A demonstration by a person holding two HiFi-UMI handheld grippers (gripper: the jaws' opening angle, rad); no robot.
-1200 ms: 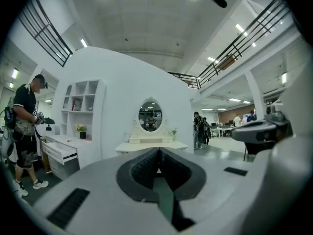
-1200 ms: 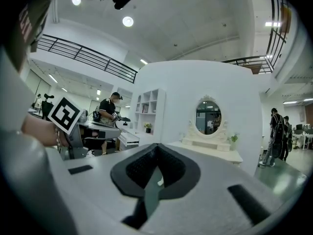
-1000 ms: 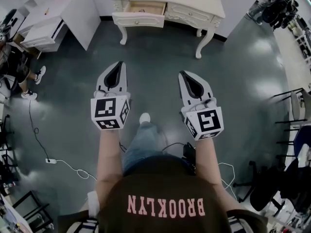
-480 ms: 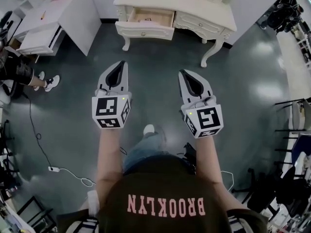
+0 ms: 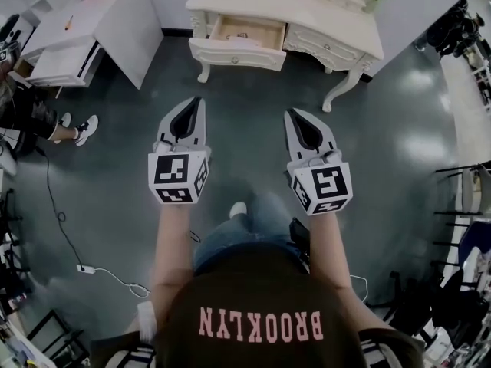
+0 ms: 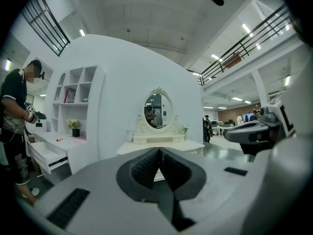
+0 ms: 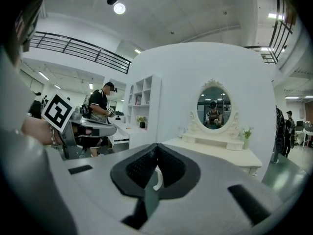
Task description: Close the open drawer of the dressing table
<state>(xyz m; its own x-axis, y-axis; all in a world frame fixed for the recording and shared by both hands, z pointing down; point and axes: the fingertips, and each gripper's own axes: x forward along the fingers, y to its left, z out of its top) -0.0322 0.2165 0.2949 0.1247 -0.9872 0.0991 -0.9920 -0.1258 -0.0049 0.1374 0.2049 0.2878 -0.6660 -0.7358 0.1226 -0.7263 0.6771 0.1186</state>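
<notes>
Jaws of the left gripper [image 5: 193, 102] meet tip to tip with nothing between them. Those of the right gripper [image 5: 292, 114] are pressed together too, and empty. The dressing table [image 5: 322, 18] stands ahead of both, well apart from the tips. Its open drawer [image 5: 244, 34] juts out ahead, between the two grippers' lines.

The only readable word is BROOKLYN, in pink letters on the person's dark shirt [image 5: 261, 290].
</notes>
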